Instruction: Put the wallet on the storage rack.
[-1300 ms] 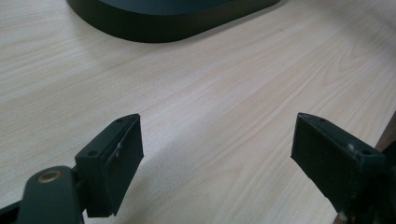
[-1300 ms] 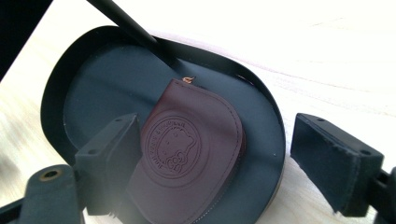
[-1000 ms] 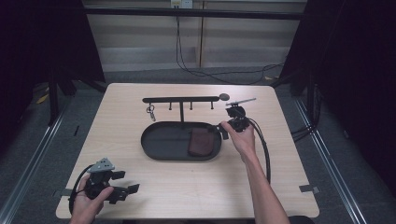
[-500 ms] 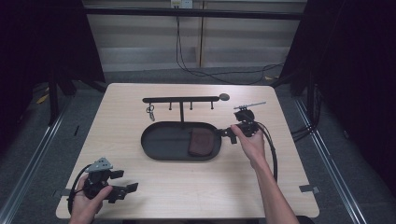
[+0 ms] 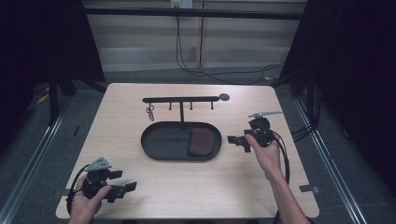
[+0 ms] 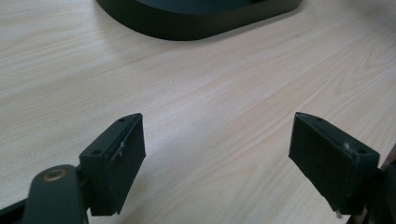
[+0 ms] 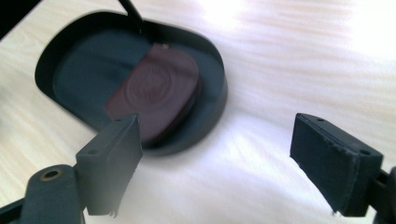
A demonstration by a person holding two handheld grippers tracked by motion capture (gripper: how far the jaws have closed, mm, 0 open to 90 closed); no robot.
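— Claws first: where do they stand?

— I have the right claw (image 5: 236,139) just right of the black oval tray (image 5: 154,148), over bare worktop (image 5: 205,186), its jaws wide apart with nothing between them. In the right gripper view I see the jaws straddling pale wood, with the tray's right end beyond the left jaw.

— And the other one?

— My left claw (image 5: 122,190) sits at the near left corner of the worktop, well apart from the tray. Its jaws are spread too and hold nothing; the left gripper view gives me plain wood grain between them and the tray's dark wall at the far edge.

— What lies in the tray?

— I see a dark brown leather pouch (image 7: 156,93), flat in the tray's right half, with a round embossed mark on its face. It reaches close to the right wall; I cannot tell whether it touches.

— Anything behind?

— A black hook rail (image 5: 181,99) stands on a post at the tray's far rim, and a small key ring (image 5: 150,112) hangs from its left end. A thin grey strip (image 5: 265,113) lies on the worktop just beyond my right hand (image 5: 267,156).
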